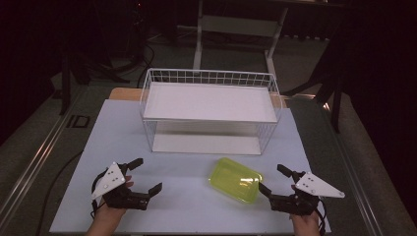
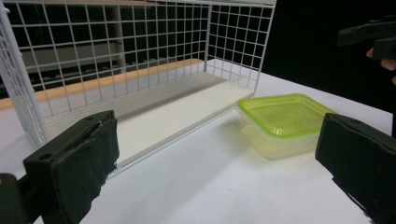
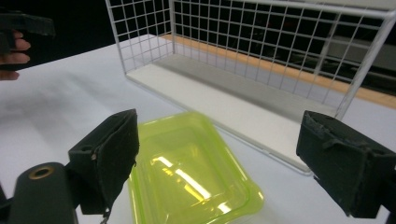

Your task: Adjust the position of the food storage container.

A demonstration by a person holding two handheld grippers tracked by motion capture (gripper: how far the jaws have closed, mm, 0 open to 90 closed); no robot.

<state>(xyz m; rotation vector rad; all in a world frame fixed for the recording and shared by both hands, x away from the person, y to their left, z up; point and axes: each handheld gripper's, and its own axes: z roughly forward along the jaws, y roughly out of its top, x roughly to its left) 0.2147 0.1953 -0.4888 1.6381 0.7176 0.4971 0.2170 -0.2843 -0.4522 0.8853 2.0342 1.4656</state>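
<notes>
A: Green container [image 1: 236,180] w/ lid on, flat on the table [image 1: 187,196], just in front of the wire rack [image 1: 209,78]. Looks empty — prob light, thin stiff plastic, glossy so maybe slippery.

B: Grip pt?

A: Across the short sides, below the lid rim. Right gripper [image 1: 273,181] nearest, jaws wide, nothing held. Left gripper [image 1: 146,174] also wide — well apart from it.

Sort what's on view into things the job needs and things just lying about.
In the job:
- green-lidded food container, nearest the right tool, whose jaws stand open
- left tool, open, holding nothing

Just about:
- white wire rack with two shelves
- white table
- desk frame behind
</notes>
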